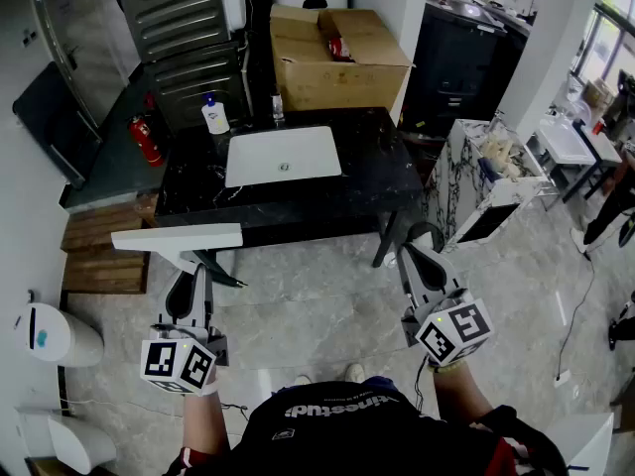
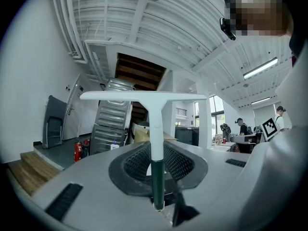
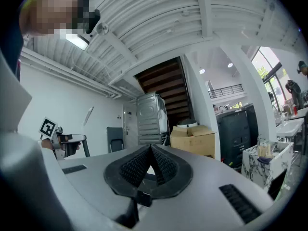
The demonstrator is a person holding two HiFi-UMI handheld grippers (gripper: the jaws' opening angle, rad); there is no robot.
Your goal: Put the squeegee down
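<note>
The squeegee (image 1: 179,237) has a long white blade and a dark green handle. My left gripper (image 1: 201,269) is shut on that handle and holds it over the floor, just in front of the black counter (image 1: 382,181). In the left gripper view the squeegee (image 2: 156,124) stands upright between the pads, blade crosswise on top, with the left gripper (image 2: 157,165) closed on the green part. My right gripper (image 1: 411,255) hovers at the right, also short of the counter. Seen in its own view, the right gripper (image 3: 149,154) has its pads together with nothing between them.
A white sink (image 1: 283,155) is set in the counter, with a soap bottle (image 1: 214,115) and a cardboard box (image 1: 332,58) behind it. A marble-pattern cabinet (image 1: 486,181) stands right. A wooden pallet (image 1: 104,251), a fire extinguisher (image 1: 145,139) and a white bin (image 1: 55,333) lie left.
</note>
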